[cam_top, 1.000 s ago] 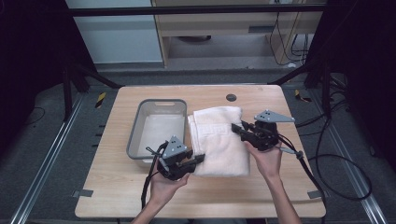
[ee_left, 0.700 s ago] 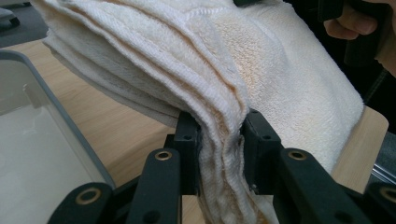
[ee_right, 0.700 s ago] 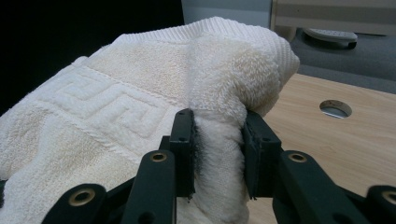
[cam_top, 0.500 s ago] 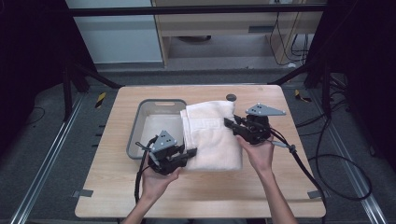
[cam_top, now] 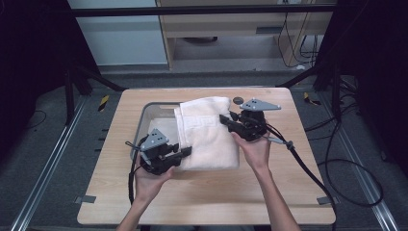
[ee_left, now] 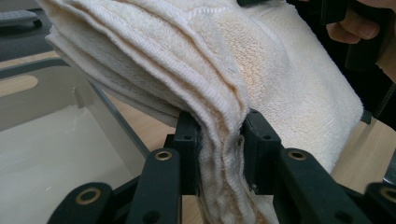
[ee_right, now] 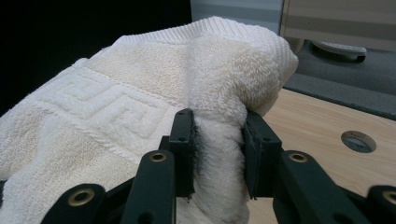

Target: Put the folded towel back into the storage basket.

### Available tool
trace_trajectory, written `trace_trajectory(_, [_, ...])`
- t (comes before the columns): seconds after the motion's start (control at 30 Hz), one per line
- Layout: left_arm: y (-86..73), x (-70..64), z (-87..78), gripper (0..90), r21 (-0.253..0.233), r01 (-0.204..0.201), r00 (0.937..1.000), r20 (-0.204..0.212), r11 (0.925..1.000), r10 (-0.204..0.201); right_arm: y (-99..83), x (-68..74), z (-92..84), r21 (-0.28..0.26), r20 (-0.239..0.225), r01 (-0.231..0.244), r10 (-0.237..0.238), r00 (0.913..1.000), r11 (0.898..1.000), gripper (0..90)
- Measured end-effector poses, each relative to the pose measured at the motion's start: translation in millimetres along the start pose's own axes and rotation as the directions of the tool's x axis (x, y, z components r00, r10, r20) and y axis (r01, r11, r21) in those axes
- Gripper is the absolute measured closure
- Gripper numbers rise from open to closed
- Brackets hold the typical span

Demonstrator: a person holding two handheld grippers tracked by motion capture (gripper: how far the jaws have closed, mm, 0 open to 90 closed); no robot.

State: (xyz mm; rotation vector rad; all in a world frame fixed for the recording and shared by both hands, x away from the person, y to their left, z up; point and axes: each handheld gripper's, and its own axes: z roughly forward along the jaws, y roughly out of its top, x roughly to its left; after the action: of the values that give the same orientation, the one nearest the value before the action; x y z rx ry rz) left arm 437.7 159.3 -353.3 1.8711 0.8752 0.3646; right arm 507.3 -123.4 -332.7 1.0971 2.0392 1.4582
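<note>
A folded cream towel (cam_top: 207, 132) hangs between both grippers, its left part over the grey tray (cam_top: 153, 111). My left gripper (cam_top: 185, 151) is shut on the towel's near left edge; in the left gripper view the layered towel (ee_left: 219, 93) is pinched between the jaws of the left gripper (ee_left: 219, 149). My right gripper (cam_top: 225, 120) is shut on the towel's right edge. In the right gripper view a thick fold of towel (ee_right: 154, 102) with a key-pattern border sits squeezed between the pads of the right gripper (ee_right: 218, 149).
The light wooden table (cam_top: 288, 192) has a small round dark cap (cam_top: 238, 100) near its far edge, also visible as a round insert (ee_right: 358, 141). Black cables (cam_top: 308, 168) trail off to the right. Dark frame posts stand around the table.
Both grippers have carried the towel to the left and lifted it a little, so its left part now overlaps the tray instead of lying beside it.
</note>
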Motion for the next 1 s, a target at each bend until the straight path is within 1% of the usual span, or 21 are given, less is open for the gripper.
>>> trace_trajectory(0.27, [3.5, 16.2, -12.6, 69.5, -0.009, 0.020, 0.9996, -0.019, 0.9998, -0.020, 13.3, 10.0, 15.4, -0.005, -0.016, 0.007, -0.007, 0.9999, 1.000, 68.6])
trace_trajectory(0.5, [4.3, 27.8, -20.0, 69.5, -0.018, 0.039, 0.9985, -0.038, 0.9991, -0.040, 24.1, 19.3, 27.4, -0.004, -0.019, 0.016, -0.016, 0.9997, 1.000, 68.5])
trace_trajectory(0.67, [4.6, 35.5, -26.0, 69.6, -0.015, 0.037, 0.9977, -0.056, 0.9992, -0.038, 28.5, 24.4, 37.4, -0.007, -0.030, 0.018, -0.018, 0.9994, 1.000, 68.5])
trace_trajectory(0.83, [3.9, 45.1, -30.9, 69.6, -0.018, 0.051, 0.9959, -0.074, 0.9986, -0.052, 33.3, 30.7, 48.1, -0.004, -0.034, 0.020, -0.020, 0.9992, 1.000, 68.6])
trace_trajectory(1.0, [4.1, 53.9, -36.9, 69.6, -0.027, 0.070, 0.9942, -0.081, 0.9972, -0.072, 38.2, 35.5, 57.6, -0.005, -0.043, 0.021, -0.022, 0.9988, 1.000, 68.6])
